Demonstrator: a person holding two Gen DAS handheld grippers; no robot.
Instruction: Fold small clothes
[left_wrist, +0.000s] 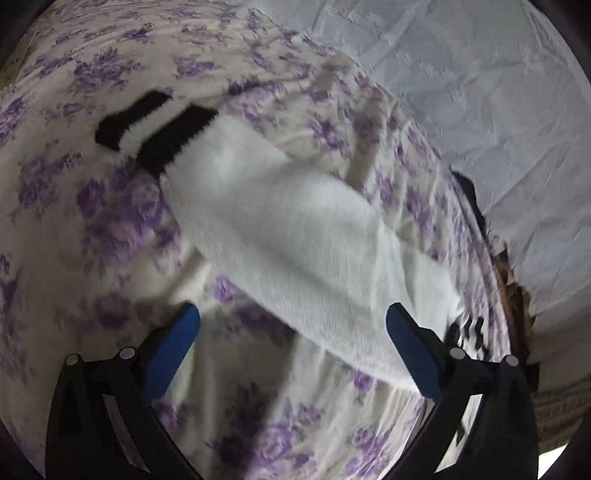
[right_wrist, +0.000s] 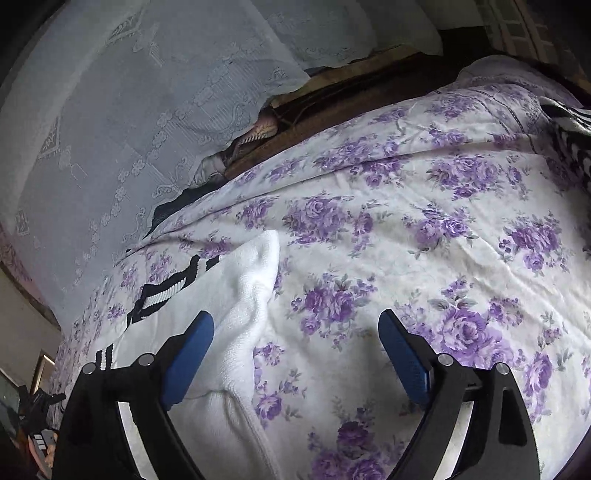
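Observation:
A small white knit sweater (left_wrist: 295, 236) with black cuffs (left_wrist: 173, 140) lies on the purple-flowered bedsheet (left_wrist: 110, 206). In the left wrist view a sleeve stretches diagonally from upper left to lower right, and my left gripper (left_wrist: 293, 317) hovers open just above its lower edge. In the right wrist view the sweater (right_wrist: 236, 306) lies at lower left, showing black-and-white striped trim (right_wrist: 166, 288). My right gripper (right_wrist: 295, 325) is open and empty, its left finger over the sweater's edge, its right finger over bare sheet.
A white lace curtain (right_wrist: 110, 110) hangs beyond the bed's far edge. A dark wooden bed frame (right_wrist: 351, 99) runs along that edge. A black-and-white patterned garment (right_wrist: 569, 147) lies at the far right of the bed.

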